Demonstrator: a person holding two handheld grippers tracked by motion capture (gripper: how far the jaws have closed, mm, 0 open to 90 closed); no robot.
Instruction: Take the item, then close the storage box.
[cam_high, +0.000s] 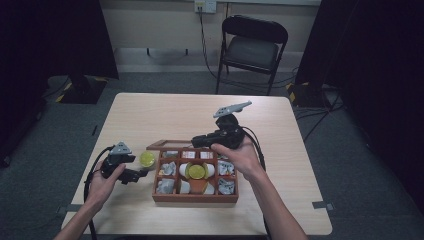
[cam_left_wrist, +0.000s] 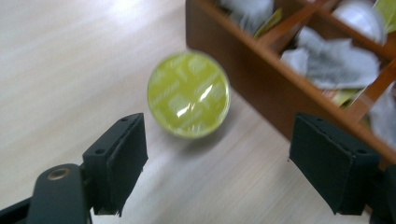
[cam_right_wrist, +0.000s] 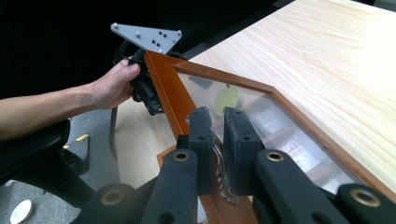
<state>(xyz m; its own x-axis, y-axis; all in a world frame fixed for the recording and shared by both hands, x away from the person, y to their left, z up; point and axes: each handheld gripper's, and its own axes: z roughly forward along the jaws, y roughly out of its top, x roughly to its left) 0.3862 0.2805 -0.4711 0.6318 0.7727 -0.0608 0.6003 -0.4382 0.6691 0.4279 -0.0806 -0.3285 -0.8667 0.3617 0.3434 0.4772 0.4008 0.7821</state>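
A wooden compartment box (cam_high: 195, 198) sits near the table's front edge. It holds paper sachets, white pods and a green-topped capsule (cam_high: 196, 171). Its glass-paned lid (cam_high: 170, 145) stands raised at the back. My right gripper (cam_high: 197, 141) is shut on the lid's wooden frame (cam_right_wrist: 163, 88), jaws (cam_right_wrist: 218, 140) pinching its edge by a metal clasp. A second green capsule (cam_high: 147, 159) lies on the table just left of the box. My left gripper (cam_left_wrist: 224, 158) is open, and that capsule (cam_left_wrist: 188, 94) rests beyond its pads, untouched. The box wall (cam_left_wrist: 261, 88) runs along the right.
The light wooden table (cam_high: 165, 110) has bare surface behind and to both sides of the box. A black folding chair (cam_high: 253, 45) stands beyond the far edge. Cables trail from both grippers toward the person.
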